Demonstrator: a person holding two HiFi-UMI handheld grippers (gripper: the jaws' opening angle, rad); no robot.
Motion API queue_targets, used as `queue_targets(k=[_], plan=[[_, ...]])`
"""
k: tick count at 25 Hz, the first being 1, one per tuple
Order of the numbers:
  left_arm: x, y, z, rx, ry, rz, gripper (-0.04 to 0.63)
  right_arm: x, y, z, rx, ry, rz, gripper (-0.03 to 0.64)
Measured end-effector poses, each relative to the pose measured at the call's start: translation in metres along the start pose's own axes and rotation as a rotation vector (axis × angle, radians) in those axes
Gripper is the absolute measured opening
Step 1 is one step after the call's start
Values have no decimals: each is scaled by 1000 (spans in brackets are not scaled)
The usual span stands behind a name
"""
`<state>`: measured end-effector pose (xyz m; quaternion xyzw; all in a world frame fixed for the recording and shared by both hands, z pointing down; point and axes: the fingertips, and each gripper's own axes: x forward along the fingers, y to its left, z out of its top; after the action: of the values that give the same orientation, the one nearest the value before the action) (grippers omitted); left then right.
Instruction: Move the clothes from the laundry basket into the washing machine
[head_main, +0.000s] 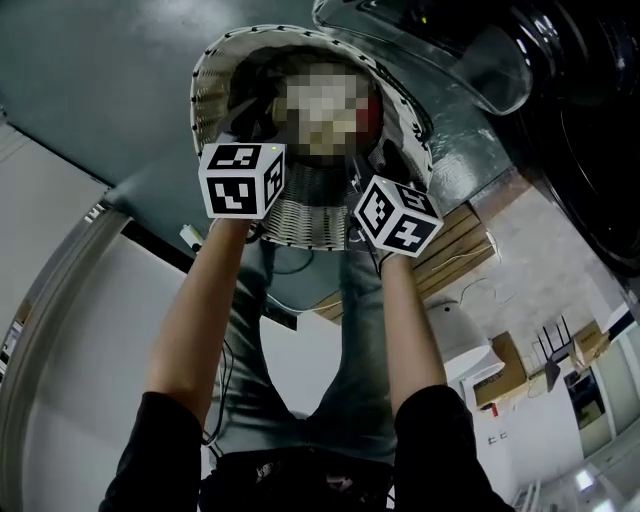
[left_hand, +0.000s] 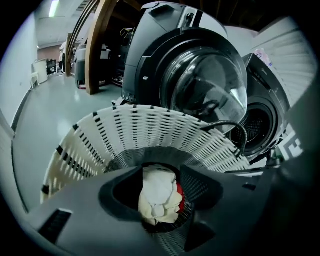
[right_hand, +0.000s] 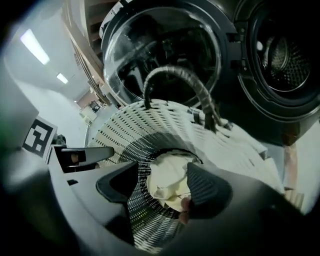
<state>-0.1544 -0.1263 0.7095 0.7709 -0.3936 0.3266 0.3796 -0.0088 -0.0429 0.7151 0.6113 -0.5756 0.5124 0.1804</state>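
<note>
Laundry basket with clothes beside washing machine

You are pointing the left gripper and the right gripper down into the basket, each with its jaws standing apart and clamping nothing. The cream and red clothes are lying on the basket's floor.

Cool, dim indoor lighting. Ceiling strip lamps glow at the upper left of both gripper views, and the washing machine door glass carries soft reflections. Fisheye curvature bends every edge, the corners vignette to black, and the nearest foreground is blurred.
</note>
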Motion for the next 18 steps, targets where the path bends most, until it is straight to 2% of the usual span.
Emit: queue_targets(k=[2,6,11,14,18], plan=[[16,7,-5,-12,-14,25,247,22,-9,-6,9,10,-13,311],[53,20,-21,-23,-21,53,249,68,-21,-22,-49,52,-21,314],[101,32,-53,-17,39,48,252,116,-41,-37,-31,84,-22,314],[122,39,-73,12,84,51,261,140,-54,-50,-23,107,-26,314],[152,53,-101,4,130,63,275,175,-72,-82,51,169,-44,316]])
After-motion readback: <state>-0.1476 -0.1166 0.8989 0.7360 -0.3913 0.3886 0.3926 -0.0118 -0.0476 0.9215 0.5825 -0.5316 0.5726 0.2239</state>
